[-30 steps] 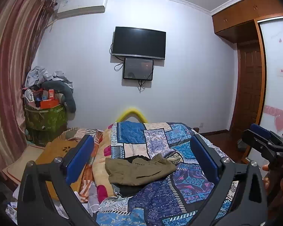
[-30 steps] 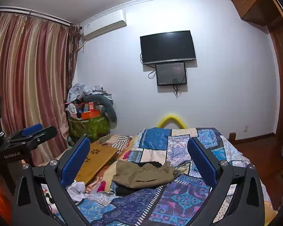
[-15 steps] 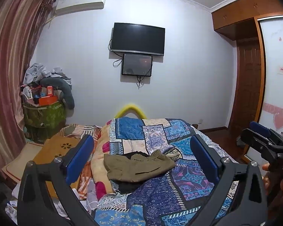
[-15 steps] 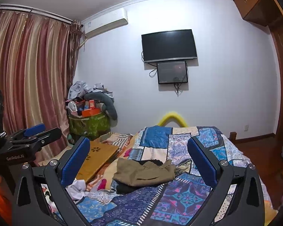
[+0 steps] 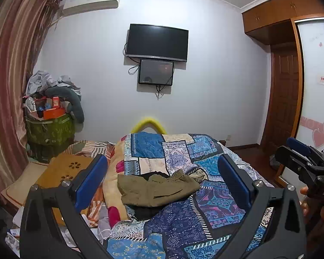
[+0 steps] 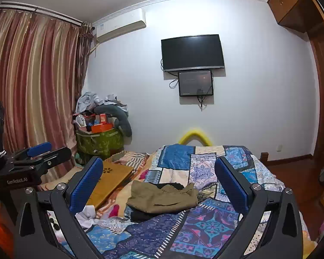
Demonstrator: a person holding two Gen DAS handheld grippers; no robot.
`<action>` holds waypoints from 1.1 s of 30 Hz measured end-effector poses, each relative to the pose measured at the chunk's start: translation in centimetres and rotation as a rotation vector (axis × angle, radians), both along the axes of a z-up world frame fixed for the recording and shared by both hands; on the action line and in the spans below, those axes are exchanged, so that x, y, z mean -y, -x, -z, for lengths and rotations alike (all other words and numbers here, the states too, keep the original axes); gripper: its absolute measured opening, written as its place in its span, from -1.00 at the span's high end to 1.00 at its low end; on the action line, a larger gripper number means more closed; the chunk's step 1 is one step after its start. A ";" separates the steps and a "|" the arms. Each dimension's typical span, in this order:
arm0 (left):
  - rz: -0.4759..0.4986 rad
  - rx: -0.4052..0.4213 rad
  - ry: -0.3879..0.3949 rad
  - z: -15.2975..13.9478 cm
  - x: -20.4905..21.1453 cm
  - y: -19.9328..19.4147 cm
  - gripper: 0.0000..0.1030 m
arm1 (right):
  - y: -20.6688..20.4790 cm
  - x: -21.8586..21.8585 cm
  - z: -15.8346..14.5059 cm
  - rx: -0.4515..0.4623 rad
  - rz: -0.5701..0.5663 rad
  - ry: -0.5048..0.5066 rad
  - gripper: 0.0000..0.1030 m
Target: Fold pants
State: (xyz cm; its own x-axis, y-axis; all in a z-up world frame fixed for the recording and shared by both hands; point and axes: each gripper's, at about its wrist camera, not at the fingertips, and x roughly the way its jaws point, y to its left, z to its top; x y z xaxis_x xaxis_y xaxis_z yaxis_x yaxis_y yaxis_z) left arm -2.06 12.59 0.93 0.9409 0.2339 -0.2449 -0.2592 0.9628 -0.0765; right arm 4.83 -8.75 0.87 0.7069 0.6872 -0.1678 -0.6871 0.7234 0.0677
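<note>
Olive-green pants (image 5: 155, 188) lie crumpled on a blue patchwork quilt (image 5: 190, 220) on the bed, over a dark garment (image 5: 146, 212). They also show in the right wrist view (image 6: 162, 197). My left gripper (image 5: 162, 183) is open and empty, held well short of the pants. My right gripper (image 6: 158, 182) is open and empty, also short of them. Each gripper shows at the edge of the other's view: the right (image 5: 302, 161), the left (image 6: 32, 159).
A wooden lap tray (image 5: 62, 170) lies at the bed's left. A green bin (image 5: 48, 129) piled with clutter stands by the striped curtain (image 6: 32, 86). A TV (image 5: 157, 42) hangs on the far wall. A wooden door (image 5: 285, 99) is at right.
Both grippers have tilted slightly, so the bed and pants sit a little lower and the wall higher in view. The pants have not moved. Both grippers stay open.
</note>
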 end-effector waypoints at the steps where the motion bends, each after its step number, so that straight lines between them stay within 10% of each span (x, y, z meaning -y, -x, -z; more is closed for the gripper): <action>1: 0.000 0.000 -0.001 0.0 0.1 0.0 -1.00 | 0.0 0.0 0.0 0.000 0.001 -0.001 -0.99; 33: 0.043 -0.019 0.020 0.2 0.6 -0.1 -1.00 | -0.1 0.4 -0.2 -0.011 0.011 -0.023 -0.99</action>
